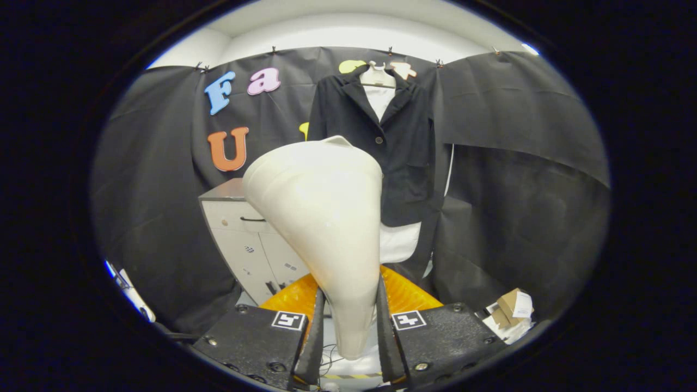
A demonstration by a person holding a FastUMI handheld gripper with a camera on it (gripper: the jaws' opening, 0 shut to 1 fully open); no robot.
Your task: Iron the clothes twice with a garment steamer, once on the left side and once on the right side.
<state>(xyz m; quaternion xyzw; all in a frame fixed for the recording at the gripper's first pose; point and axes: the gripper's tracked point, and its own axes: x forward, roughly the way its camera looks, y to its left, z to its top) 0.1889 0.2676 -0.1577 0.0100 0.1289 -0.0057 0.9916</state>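
Note:
A white cone-shaped garment steamer (pixel 321 218) stands upright between my fingers, its narrow handle clamped by both and its wide head raised toward the clothes. My gripper (pixel 348 321) is shut on the steamer's handle. Beyond it hangs a black jacket (pixel 381 141) on a white hanger (pixel 377 76), with a white shirt (pixel 400 242) showing at the collar and below the hem. The steamer head sits in front of the jacket's left side and hides part of it; how far it stands from the cloth I cannot tell.
A grey-white drawer cabinet (pixel 245 239) stands to the left of the jacket, behind the steamer. An orange ribbed object (pixel 405 296) lies just behind the fingers. A small cardboard box with papers (pixel 512 313) sits at the lower right.

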